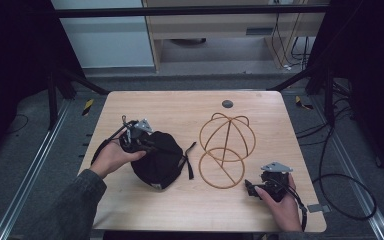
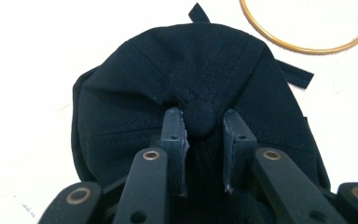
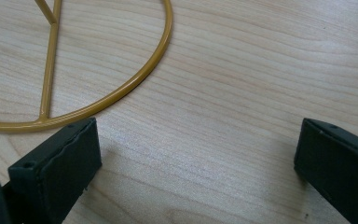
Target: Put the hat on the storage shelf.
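Your left claw (image 2: 204, 122) pinches the crown button of a black cap (image 2: 191, 79) lying on the counter (image 1: 180, 205).
Soft, light fabric that will sag when lifted; the button is the firm hold. Your right claw (image 3: 198, 154) rests wide open and empty beside the gold wire hat stand (image 1: 226, 142).

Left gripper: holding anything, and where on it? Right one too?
The left gripper is shut on the black cap, pinching the crown fabric at its top button. The right gripper is open over bare table, holding nothing.
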The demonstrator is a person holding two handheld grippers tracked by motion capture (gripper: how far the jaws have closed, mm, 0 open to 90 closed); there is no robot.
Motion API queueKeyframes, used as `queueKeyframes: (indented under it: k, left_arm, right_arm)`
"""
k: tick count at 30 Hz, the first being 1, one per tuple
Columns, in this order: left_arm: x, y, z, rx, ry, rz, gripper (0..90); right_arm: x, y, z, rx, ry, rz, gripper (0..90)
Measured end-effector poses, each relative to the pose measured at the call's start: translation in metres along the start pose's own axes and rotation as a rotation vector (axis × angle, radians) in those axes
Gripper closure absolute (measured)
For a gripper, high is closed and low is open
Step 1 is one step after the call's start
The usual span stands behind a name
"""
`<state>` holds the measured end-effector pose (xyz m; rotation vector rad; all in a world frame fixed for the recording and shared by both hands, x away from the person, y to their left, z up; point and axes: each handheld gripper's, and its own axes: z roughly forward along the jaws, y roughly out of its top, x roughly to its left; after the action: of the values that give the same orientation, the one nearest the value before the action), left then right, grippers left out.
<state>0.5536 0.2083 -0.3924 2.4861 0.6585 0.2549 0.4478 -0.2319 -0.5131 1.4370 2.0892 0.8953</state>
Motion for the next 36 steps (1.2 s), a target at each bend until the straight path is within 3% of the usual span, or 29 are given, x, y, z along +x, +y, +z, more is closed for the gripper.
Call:
queueKeyframes:
  k: [7, 16, 24, 36]
  left_arm:
    - [0.000, -0.003, -0.022, -0.036, 0.026, 0.011, 74.2]
    - [-0.009, -0.002, -0.071, -0.128, 0.065, 0.031, 74.3]
    - [-0.023, 0.009, -0.105, -0.167, 0.085, 0.078, 74.3]
    - [-0.031, 0.029, -0.151, -0.233, 0.114, 0.119, 74.4]
  right_arm:
    - [0.000, 0.000, 0.000, 0.000, 0.000, 0.000, 0.7]
    - [0.000, 0.000, 0.000, 0.000, -0.001, 0.001, 0.7]
    - [0.000, 0.000, 0.000, -0.001, -0.003, 0.001, 0.7]
    - [0.000, 0.000, 0.000, -0.001, -0.003, 0.001, 0.7]
